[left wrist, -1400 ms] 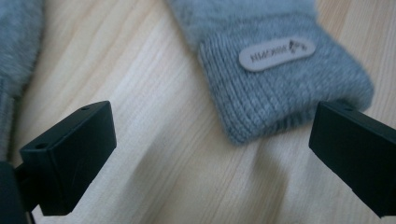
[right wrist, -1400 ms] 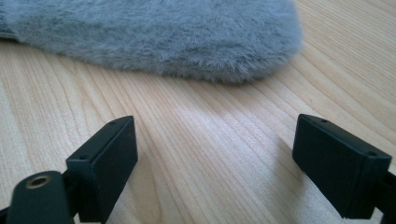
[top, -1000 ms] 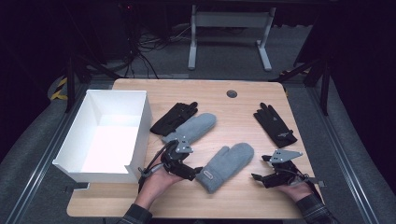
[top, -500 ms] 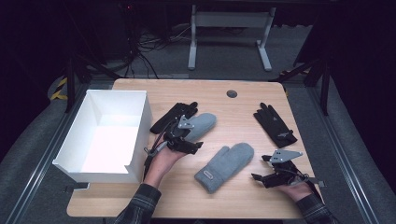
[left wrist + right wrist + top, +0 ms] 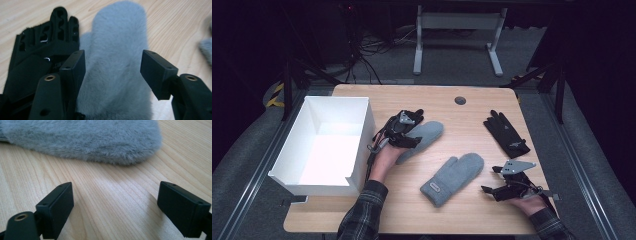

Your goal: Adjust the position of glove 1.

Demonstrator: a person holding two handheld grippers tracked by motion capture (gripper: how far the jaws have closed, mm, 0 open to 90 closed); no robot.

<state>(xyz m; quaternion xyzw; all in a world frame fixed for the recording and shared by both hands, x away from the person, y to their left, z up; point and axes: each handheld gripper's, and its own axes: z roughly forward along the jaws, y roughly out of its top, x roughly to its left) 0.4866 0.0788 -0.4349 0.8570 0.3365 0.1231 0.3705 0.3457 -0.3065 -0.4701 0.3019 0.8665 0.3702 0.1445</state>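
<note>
We find the left gripper [image 5: 408, 136] over a grey mitten [image 5: 117, 62], jaws just closing yet clear of it. The right gripper [image 5: 497, 191] stands apart.

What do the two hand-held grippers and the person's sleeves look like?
Both the left gripper and the right gripper are black, with blocky rectangular fingers and brass-coloured rivets. Each carries a grey three-cornered plate on top. The sleeves are dark plaid.
</note>
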